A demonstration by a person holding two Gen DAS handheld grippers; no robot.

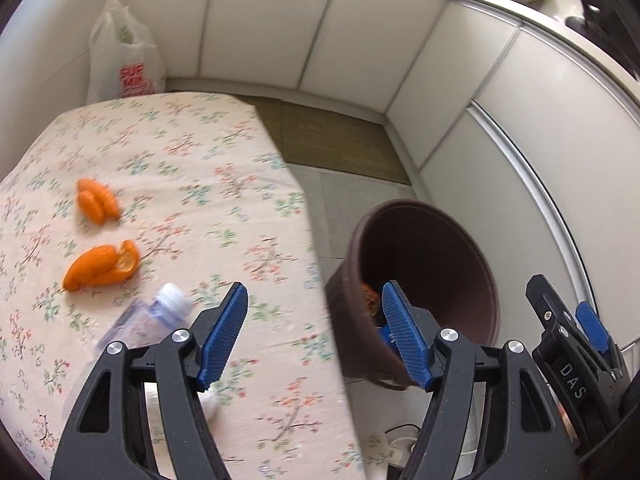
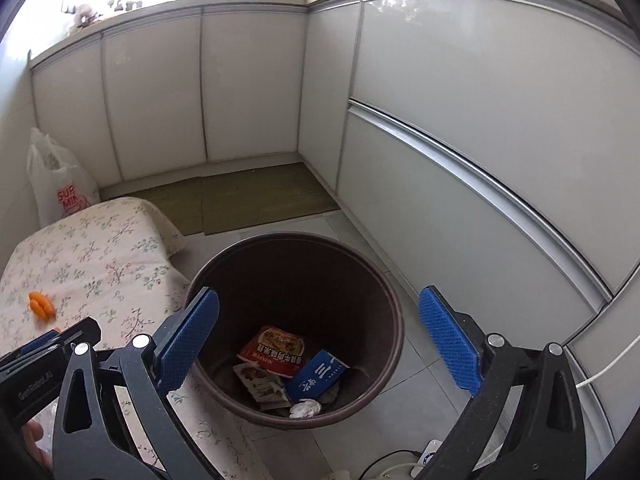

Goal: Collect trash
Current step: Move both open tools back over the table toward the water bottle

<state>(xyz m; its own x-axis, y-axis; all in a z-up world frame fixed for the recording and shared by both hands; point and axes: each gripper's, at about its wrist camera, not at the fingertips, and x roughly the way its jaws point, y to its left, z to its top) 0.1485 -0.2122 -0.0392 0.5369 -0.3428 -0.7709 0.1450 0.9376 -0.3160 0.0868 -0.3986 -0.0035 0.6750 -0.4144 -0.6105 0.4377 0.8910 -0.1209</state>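
Observation:
A brown round bin point(image 2: 296, 280) stands on the floor beside the table; it also shows in the left wrist view point(image 1: 432, 256). Inside lie a red food packet point(image 2: 274, 350), a blue packet point(image 2: 318, 376), a torn wrapper point(image 2: 260, 384) and a crumpled white tissue point(image 2: 305, 408). My right gripper point(image 2: 320, 340) is open and empty above the bin. My left gripper point(image 1: 316, 328) is open and empty over the table's right edge. On the flowered tablecloth point(image 1: 192, 184) lie two orange peel pieces point(image 1: 100, 268) point(image 1: 96, 202) and a clear plastic bottle point(image 1: 152, 316), left of the left gripper.
A white plastic bag point(image 1: 120, 56) stands behind the table by the wall. White cabinets point(image 2: 480, 140) line the back and right. A green mat point(image 2: 240, 200) lies on the floor. White cables and a plug point(image 2: 404, 468) lie near the bin.

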